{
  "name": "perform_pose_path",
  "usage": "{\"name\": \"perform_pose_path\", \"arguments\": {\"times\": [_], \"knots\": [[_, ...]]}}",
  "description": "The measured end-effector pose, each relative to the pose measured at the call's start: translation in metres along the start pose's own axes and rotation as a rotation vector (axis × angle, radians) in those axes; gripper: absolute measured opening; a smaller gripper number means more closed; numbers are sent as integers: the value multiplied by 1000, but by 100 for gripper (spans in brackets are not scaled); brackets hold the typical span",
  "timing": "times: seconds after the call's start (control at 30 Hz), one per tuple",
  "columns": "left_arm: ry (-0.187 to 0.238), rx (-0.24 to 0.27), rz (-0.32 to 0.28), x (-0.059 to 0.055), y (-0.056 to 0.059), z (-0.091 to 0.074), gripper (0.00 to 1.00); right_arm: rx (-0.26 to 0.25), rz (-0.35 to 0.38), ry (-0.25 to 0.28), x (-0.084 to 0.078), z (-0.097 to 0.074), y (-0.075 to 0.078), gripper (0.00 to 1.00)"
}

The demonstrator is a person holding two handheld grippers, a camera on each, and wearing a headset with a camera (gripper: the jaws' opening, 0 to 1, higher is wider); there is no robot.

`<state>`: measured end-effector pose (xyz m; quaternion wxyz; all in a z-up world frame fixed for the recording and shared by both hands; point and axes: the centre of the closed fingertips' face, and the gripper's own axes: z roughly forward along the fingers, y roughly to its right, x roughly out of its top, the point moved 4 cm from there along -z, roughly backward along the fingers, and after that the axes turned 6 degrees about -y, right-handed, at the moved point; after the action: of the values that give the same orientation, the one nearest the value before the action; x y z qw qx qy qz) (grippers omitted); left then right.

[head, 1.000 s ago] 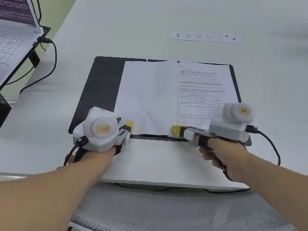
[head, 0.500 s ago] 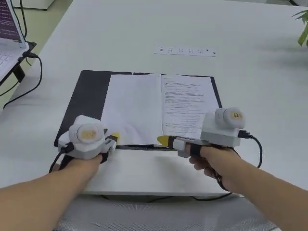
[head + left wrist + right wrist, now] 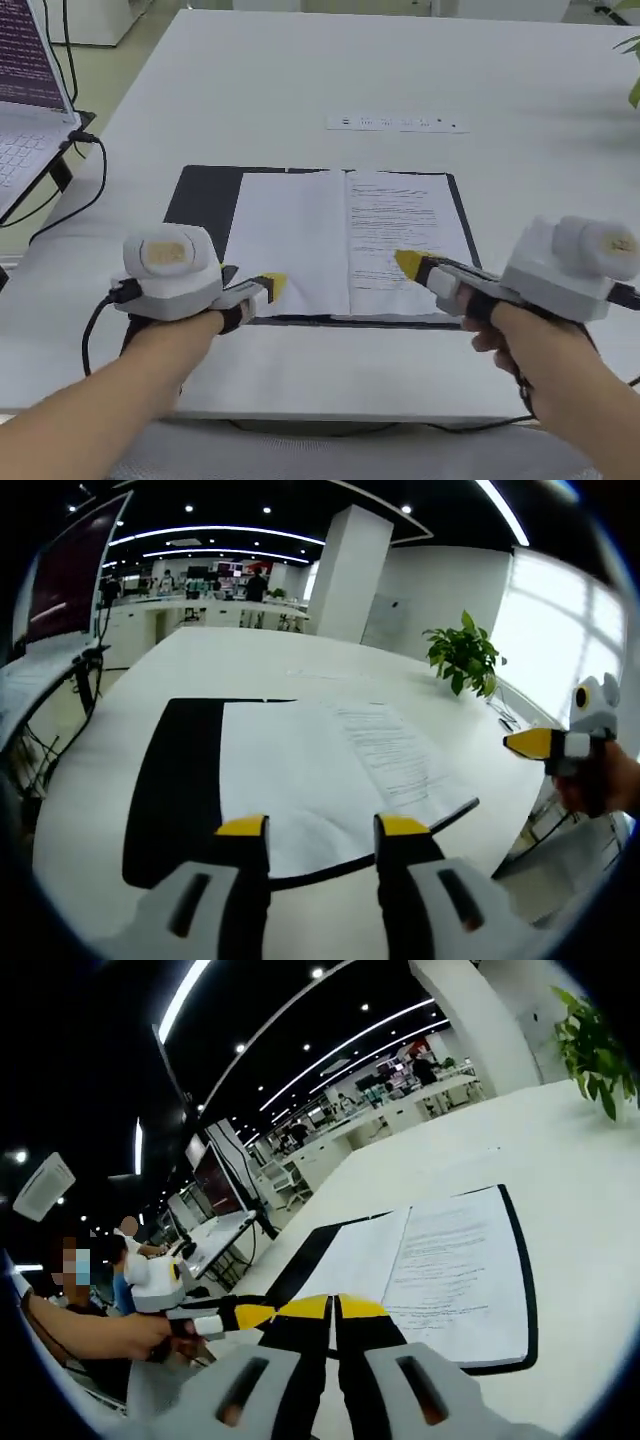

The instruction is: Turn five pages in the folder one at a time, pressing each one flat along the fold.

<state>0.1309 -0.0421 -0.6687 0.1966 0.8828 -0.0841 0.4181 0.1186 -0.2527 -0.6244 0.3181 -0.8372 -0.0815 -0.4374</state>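
Observation:
The black folder [image 3: 200, 205] lies open on the white table, with a blank page [image 3: 290, 235] on the left and a printed page [image 3: 405, 225] on the right. My left gripper [image 3: 270, 288] hovers at the folder's front left edge, open and holding nothing; in its own view the jaws [image 3: 322, 828] stand apart over the blank page [image 3: 290, 780]. My right gripper [image 3: 410, 263] is raised over the lower part of the printed page, shut with nothing between its yellow tips [image 3: 333, 1308]. The printed page [image 3: 460, 1260] lies flat ahead of it.
A laptop [image 3: 25, 100] on a stand sits at the far left, with a black cable [image 3: 90, 190] trailing onto the table. A white power strip [image 3: 400, 123] lies behind the folder. A potted plant [image 3: 465, 655] stands at the table's far right.
My right gripper has lifted off the folder's front edge near the fold and moved right, now over the printed page. The left gripper stays by the front left edge. The camera shifted.

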Motion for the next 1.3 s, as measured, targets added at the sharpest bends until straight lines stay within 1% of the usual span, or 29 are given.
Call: {"name": "perform_pose_path", "arguments": {"times": [0.07,0.13,0.17,0.23,0.3,0.33,0.37,0.4,0.47,0.53,0.6,0.63,0.67,0.7,0.77,0.8,0.87,0.97,1.07,1.3], "knots": [[26,-8,-9,8,4,-12,45,-18,-2,16,3,-9,1,7],[26,-2,-24,12,3,-21,50,-50,-35,20,5,-20,5,15],[34,-3,-29,14,3,-25,53,-75,-59,21,6,-26,8,18],[49,-1,-35,17,3,-34,57,-106,-88,37,7,-37,12,26],[61,17,-11,20,1,-41,62,-135,-114,38,6,-46,16,32],[63,26,-6,21,0,-43,65,-141,-124,38,5,-49,17,34],[63,30,5,21,-1,-46,70,-158,-145,28,4,-54,20,37],[64,32,10,21,-1,-47,74,-163,-152,25,3,-55,21,42],[57,48,15,20,-2,-52,81,-189,-188,24,0,-62,26,51],[53,51,36,19,-2,-55,85,-209,-192,22,-3,-66,30,58],[42,60,70,17,-2,-58,91,-215,-190,21,-5,-69,34,63],[45,66,90,16,-1,-59,94,-225,-191,19,-7,-71,37,66],[50,74,113,16,-2,-59,97,-228,-203,21,-8,-72,38,71],[42,83,131,13,-2,-61,99,-238,-207,26,-9,-74,41,75],[37,88,152,12,-2,-64,99,-254,-208,28,-10,-77,44,84],[37,89,166,11,-2,-66,99,-260,-211,41,-9,-80,45,86],[33,89,179,10,-3,-68,99,-267,-221,46,-8,-85,46,89],[38,86,178,11,-5,-73,99,-263,-219,79,-4,-90,45,100],[42,96,184,12,-8,-77,99,-262,-210,78,-3,-94,44,100],[58,109,194,18,-11,-85,99,-271,-226,78,-5,-96,45,100]]}}
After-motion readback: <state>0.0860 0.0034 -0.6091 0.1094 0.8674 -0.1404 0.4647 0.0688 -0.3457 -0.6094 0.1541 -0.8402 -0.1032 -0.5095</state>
